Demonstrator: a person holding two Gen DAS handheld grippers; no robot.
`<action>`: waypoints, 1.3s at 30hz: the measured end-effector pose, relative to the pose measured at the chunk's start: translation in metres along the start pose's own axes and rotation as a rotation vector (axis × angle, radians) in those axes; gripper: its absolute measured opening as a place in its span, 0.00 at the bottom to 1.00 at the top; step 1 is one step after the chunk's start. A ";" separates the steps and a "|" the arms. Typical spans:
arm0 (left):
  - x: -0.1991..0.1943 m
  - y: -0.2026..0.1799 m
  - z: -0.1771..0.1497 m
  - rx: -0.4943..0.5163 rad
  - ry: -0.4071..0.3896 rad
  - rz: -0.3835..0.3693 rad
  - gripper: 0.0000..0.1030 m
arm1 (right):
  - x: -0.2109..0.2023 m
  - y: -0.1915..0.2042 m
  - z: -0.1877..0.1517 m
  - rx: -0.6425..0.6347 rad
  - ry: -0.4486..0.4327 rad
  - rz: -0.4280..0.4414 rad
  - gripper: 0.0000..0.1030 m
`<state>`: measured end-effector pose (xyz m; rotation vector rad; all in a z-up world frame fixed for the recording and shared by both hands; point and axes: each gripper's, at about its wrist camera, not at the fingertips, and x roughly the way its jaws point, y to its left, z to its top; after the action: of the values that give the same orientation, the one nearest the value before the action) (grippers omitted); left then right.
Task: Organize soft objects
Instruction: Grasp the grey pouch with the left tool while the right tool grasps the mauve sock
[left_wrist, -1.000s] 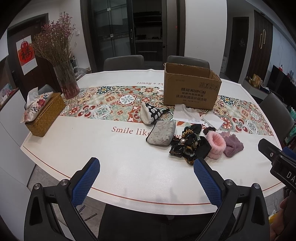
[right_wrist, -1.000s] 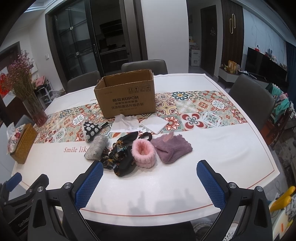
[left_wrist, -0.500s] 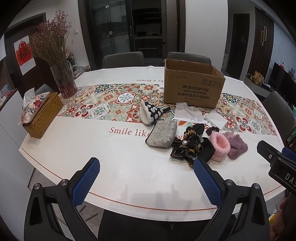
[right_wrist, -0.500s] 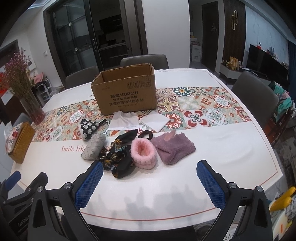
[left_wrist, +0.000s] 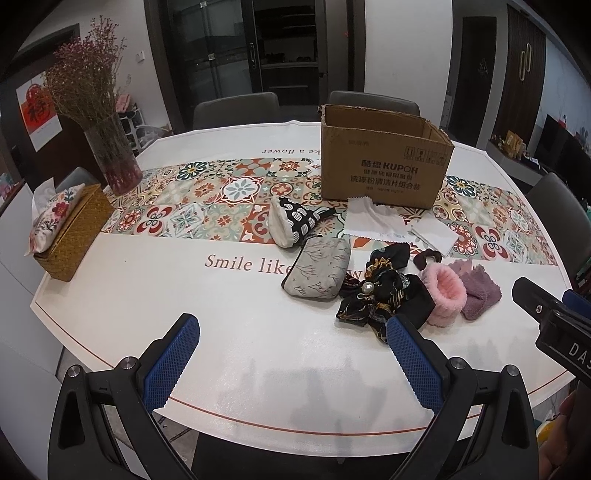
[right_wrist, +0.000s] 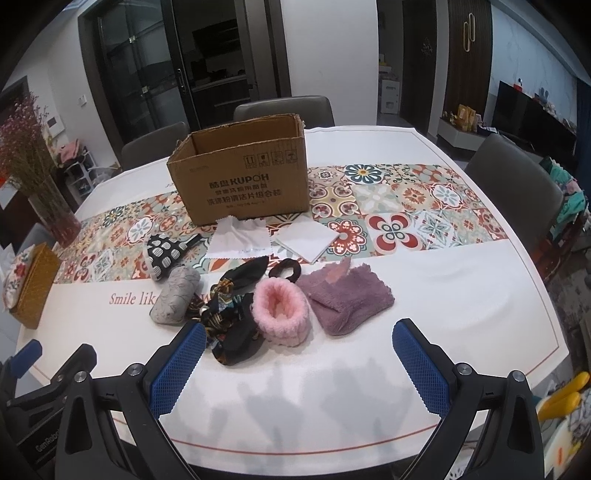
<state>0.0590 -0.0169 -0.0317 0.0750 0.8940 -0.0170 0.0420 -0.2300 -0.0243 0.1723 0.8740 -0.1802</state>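
Soft items lie in a cluster on the white table (left_wrist: 221, 314), in front of an open cardboard box (left_wrist: 384, 166) (right_wrist: 240, 177). They are a pink fluffy band (right_wrist: 280, 310) (left_wrist: 443, 291), a purple fuzzy cloth (right_wrist: 347, 295) (left_wrist: 478, 290), a black patterned scarf (right_wrist: 232, 314) (left_wrist: 384, 295), a grey pouch (left_wrist: 317, 271) (right_wrist: 175, 295), a black-and-white pouch (left_wrist: 291, 219) (right_wrist: 164, 251), a dark hair tie (right_wrist: 286, 269) and two white cloths (right_wrist: 240, 240). My left gripper (left_wrist: 291, 358) is open and empty, near the table's front edge. My right gripper (right_wrist: 299, 365) is open and empty, just before the pink band.
A glass vase of dried flowers (left_wrist: 110, 155) and a woven tissue box (left_wrist: 70, 225) stand at the table's left. Grey chairs (right_wrist: 284, 110) surround the table. A patterned runner (left_wrist: 207, 199) crosses the middle. The right gripper's body (left_wrist: 554, 321) shows at the left wrist view's right edge.
Both grippers have moved forward a little toward the cluster of soft items, which now looks closer. Both stay open. Nothing on the table has moved.
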 end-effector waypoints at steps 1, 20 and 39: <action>0.002 -0.001 0.001 0.001 0.002 -0.002 1.00 | 0.002 0.000 0.001 0.000 0.002 -0.001 0.99; 0.071 -0.026 0.016 0.057 0.074 -0.043 1.00 | 0.059 -0.015 0.012 0.024 0.074 -0.054 0.99; 0.156 -0.039 0.040 0.093 0.162 -0.033 1.00 | 0.127 -0.008 0.026 0.041 0.157 -0.081 0.99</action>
<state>0.1860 -0.0559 -0.1307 0.1500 1.0564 -0.0840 0.1397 -0.2547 -0.1066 0.1911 1.0349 -0.2633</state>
